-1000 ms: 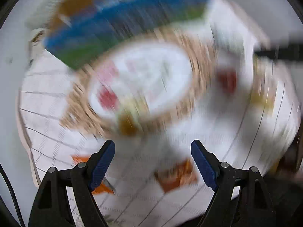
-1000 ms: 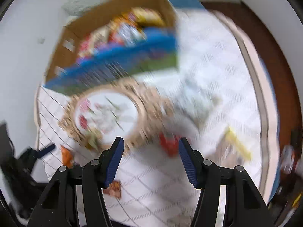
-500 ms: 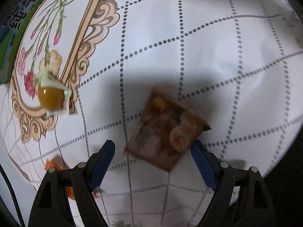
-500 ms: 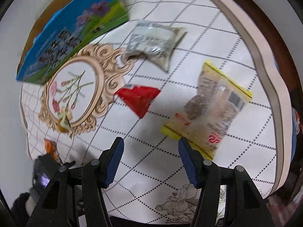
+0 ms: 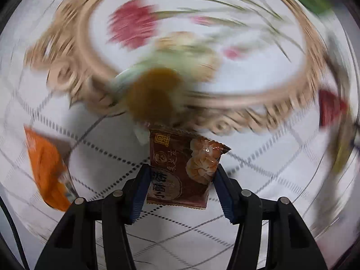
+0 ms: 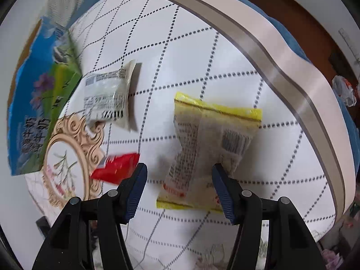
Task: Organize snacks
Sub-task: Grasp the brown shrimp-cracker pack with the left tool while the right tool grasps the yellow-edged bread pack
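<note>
My left gripper (image 5: 181,186) is shut on a brown snack packet (image 5: 182,168) and holds it above the white patterned tablecloth (image 5: 258,180). A blurred brown round candy (image 5: 153,94) in a pale wrapper lies beyond it. An orange packet (image 5: 47,166) lies at the left. My right gripper (image 6: 180,189) is open, its fingers on either side of the near end of a yellow-edged snack packet (image 6: 209,144) on the cloth. A red packet (image 6: 117,168) lies just left of the left finger. A silver packet (image 6: 110,94) lies farther back.
A blue and green box (image 6: 38,90) stands at the back left. The tablecloth's beige border (image 6: 281,63) and table edge curve along the right. A red packet (image 5: 330,110) shows at the right in the left wrist view.
My left gripper closed on the brown packet and lifted it, swinging toward the floral frame. My right gripper moved right and down over the yellow-edged packet.
</note>
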A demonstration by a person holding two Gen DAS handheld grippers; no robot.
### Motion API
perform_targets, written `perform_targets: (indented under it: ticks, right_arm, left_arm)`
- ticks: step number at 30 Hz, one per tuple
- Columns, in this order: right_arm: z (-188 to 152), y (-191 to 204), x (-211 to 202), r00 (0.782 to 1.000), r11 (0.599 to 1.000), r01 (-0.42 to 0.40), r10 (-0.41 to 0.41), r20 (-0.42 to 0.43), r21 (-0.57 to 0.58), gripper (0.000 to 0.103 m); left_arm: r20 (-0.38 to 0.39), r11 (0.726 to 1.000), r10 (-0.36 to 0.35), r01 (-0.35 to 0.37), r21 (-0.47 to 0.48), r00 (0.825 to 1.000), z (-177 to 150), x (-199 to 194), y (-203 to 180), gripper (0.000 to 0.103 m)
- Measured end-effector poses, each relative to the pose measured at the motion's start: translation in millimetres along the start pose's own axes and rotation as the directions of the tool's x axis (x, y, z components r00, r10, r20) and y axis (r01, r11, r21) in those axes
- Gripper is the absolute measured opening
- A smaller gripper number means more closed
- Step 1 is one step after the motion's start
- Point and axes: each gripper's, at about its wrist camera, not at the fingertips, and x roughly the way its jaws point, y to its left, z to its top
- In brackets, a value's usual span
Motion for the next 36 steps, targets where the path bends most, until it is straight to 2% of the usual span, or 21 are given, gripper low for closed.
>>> perform_targets:
  ticks: [3,5,6,7,9,11,17,19,23,25,27,31,36]
  right_arm:
    - [-0.7,11.2,-4.6,1.000,0.999,0.015,-0.014,0.020,-0.031,0.063]
    - [-4.6,19.7,-15.5,0.996,0.994,0.068,-0.062,0.069,-0.090,0.063]
    - [-5.2,21.7,-16.5,0.993,0.988,0.100,-0.091,0.076,-0.117,0.069]
    - [-4.5,23.6,-14.3,0.992,0.984,0.117,-0.108,0.072,-0.133,0.081]
    - [-2.1,23.4,-6.8,0.992,0.983,0.123,-0.116,0.056,-0.133,0.088]
    - [2.6,25.8,5.5,0.990,0.980,0.141,-0.138,0.028,-0.138,0.088]
    - [11.5,51.7,24.8,0.974,0.957,0.225,-0.221,0.039,-0.184,0.090]
    - [3.8,64.3,27.4,0.975,0.943,0.223,-0.220,0.040,-0.247,0.089]
    - [-23.3,89.2,34.4,0.970,0.881,0.228,-0.244,0.016,-0.415,0.089]
    - [-26.1,86.4,21.4,0.978,0.904,0.199,-0.206,0.024,-0.377,0.089]
    - [-21.5,73.8,2.9,0.986,0.945,0.168,-0.158,0.059,-0.279,0.089]
    - [-2.6,41.3,-11.6,0.983,0.984,0.157,-0.147,0.109,-0.087,0.089]
    - [16.1,25.5,26.8,0.983,0.984,0.180,-0.180,-0.017,-0.017,0.089]
  left_arm:
    - [-0.019,0.994,-0.071,0.069,-0.085,0.997,5.5,1.1,17.4,0.054]
    - [-0.026,0.993,-0.083,0.080,-0.086,0.996,6.7,2.7,24.8,0.058]
    - [-0.044,0.994,-0.084,0.081,-0.080,0.995,7.4,5.8,25.9,0.059]
    - [-0.054,0.994,-0.089,0.085,-0.074,0.995,8.6,7.7,27.3,0.062]
    - [-0.073,0.994,-0.094,0.089,-0.059,0.993,9.4,13.2,28.9,0.063]
    - [-0.071,0.996,-0.081,0.079,-0.040,0.994,0.8,19.4,28.0,0.064]
    - [-0.064,0.999,-0.037,0.035,-0.026,0.997,-8.0,25.5,-5.8,0.066]
    - [-0.061,0.999,-0.033,0.032,-0.031,0.998,-10.6,27.1,-19.6,0.066]
    - [-0.061,0.999,-0.031,0.030,-0.023,0.998,-15.0,26.8,-31.7,0.066]
    - [-0.063,0.999,-0.039,0.037,-0.030,0.997,-15.3,27.5,-31.8,0.066]
    - [-0.066,0.998,-0.045,0.043,-0.035,0.997,-12.8,26.4,-20.1,0.066]
    - [-0.070,0.998,-0.049,0.047,-0.039,0.996,-8.9,31.7,-13.2,0.067]
    - [-0.074,0.999,-0.043,0.040,-0.034,0.996,-5.5,37.1,-14.0,0.069]
